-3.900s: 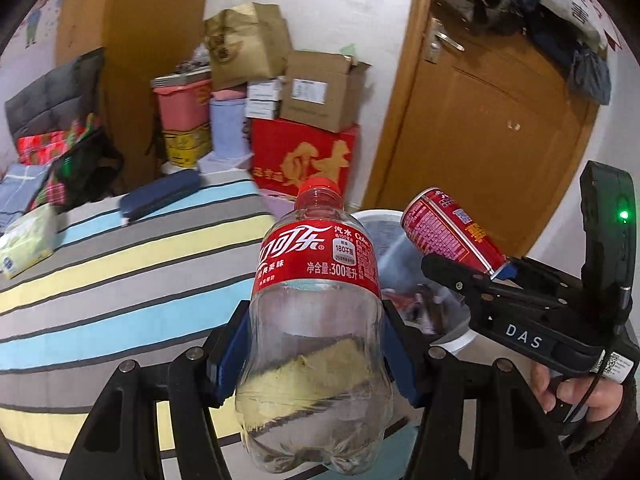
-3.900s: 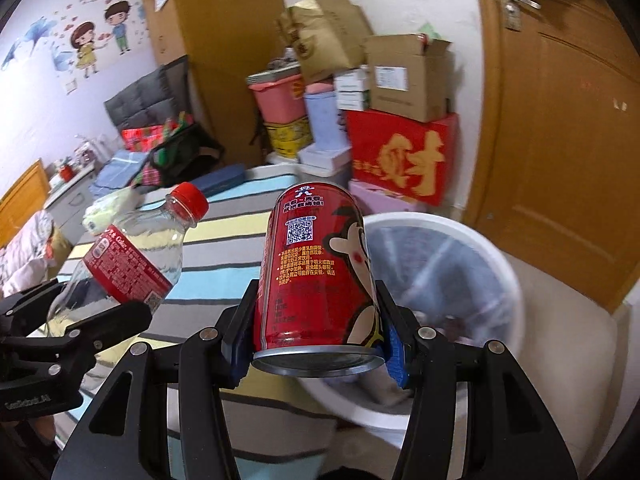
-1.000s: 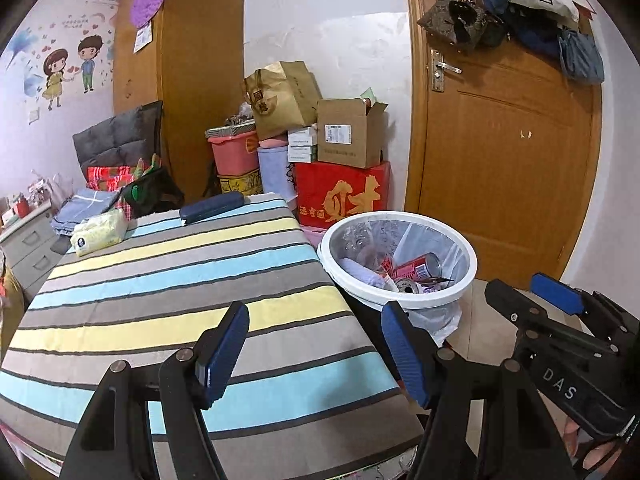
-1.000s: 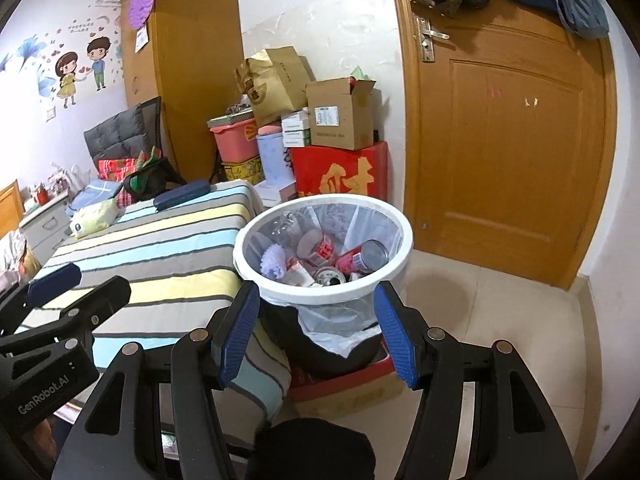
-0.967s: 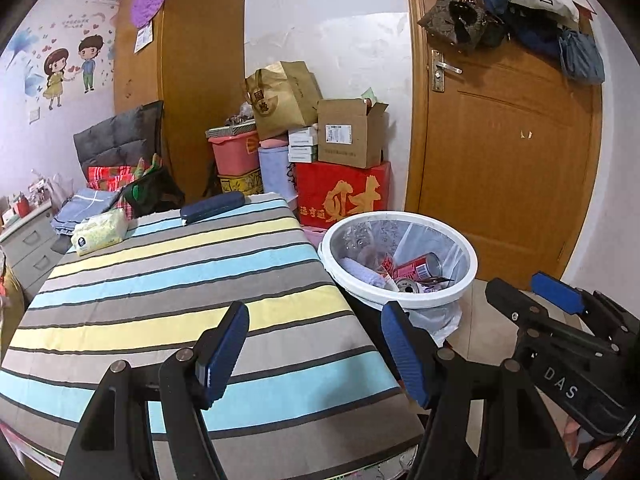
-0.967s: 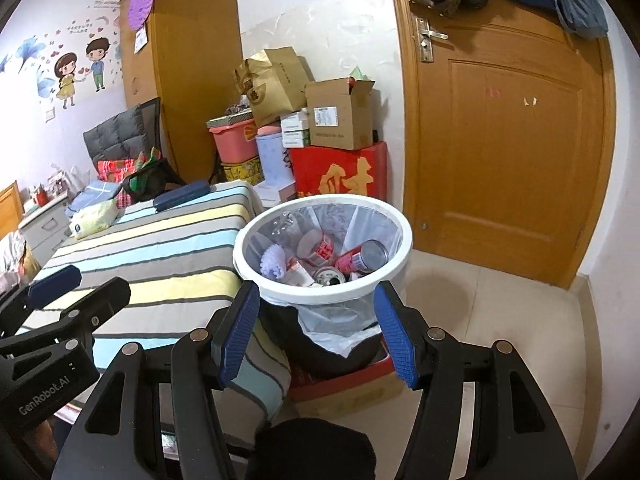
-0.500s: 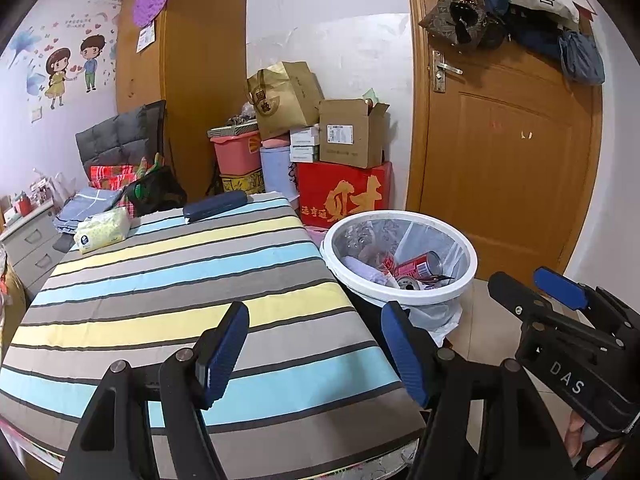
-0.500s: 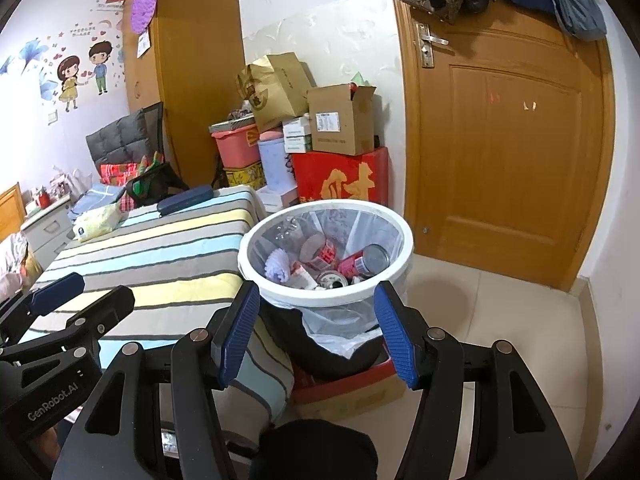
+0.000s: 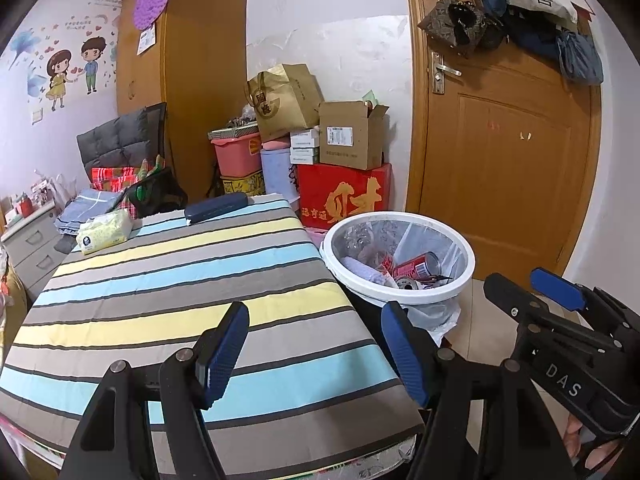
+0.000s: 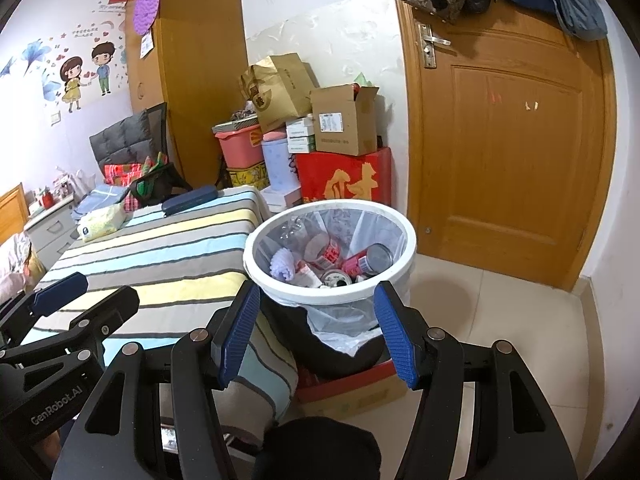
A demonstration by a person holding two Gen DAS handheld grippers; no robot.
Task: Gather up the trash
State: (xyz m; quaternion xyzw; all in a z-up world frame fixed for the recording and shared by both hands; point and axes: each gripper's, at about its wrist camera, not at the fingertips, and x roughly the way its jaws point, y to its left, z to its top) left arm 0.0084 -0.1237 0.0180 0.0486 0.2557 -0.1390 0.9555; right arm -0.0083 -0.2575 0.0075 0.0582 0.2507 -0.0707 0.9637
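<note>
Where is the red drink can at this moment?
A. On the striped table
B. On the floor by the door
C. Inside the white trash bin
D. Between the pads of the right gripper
C. The red drink can lies on its side inside the white trash bin, among other trash; the right gripper is open and holds nothing.

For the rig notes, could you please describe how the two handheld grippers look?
Both are matte black frames with round silver rivets and ribbed blue pads. The left gripper reads "GenRobot.AI" on its side in the right wrist view; the right gripper reads "DAS" in the left wrist view.
</note>
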